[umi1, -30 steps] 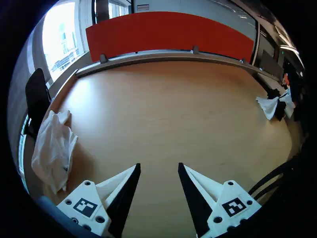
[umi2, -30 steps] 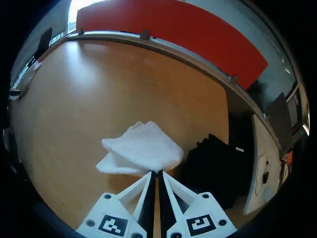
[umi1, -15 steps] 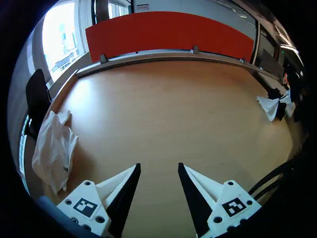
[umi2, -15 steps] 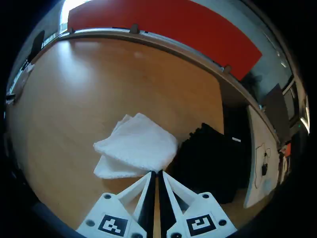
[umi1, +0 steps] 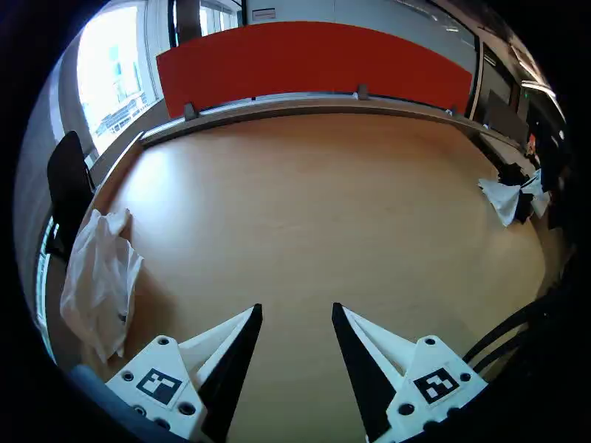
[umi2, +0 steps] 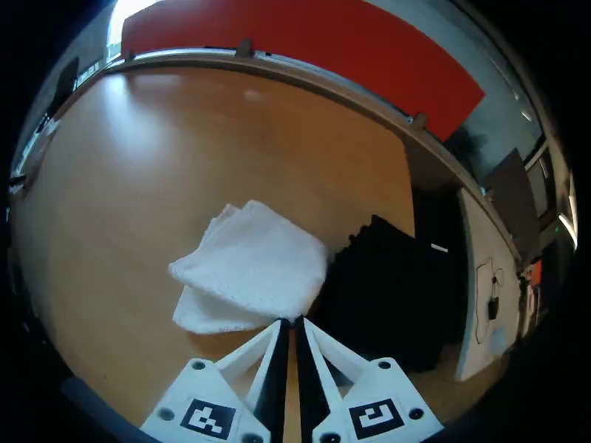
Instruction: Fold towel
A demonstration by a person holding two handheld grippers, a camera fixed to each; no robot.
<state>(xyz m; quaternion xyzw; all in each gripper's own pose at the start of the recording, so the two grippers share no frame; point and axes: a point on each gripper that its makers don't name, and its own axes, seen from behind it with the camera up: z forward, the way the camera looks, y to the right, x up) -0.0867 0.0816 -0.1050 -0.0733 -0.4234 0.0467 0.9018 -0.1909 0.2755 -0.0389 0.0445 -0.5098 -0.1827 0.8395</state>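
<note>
An office is suggested. A wide wooden desk [umi1: 310, 199] is backed by a red partition screen [umi1: 310, 63], and a black chair [umi1: 66, 184] is seen near large windows [umi1: 111, 81].

A light wooden table [umi1: 318, 199] spreads wide, with a long red partition panel [umi1: 318, 63] standing along its far edge in small grey brackets [umi1: 190, 111]. At the far left, a black chair [umi1: 68, 184] stands off the table's edge below a bright window [umi1: 111, 74]. At the table's right end lies a black pile [umi2: 391, 295], with a white desk [umi2: 480, 244] beyond it.
</note>
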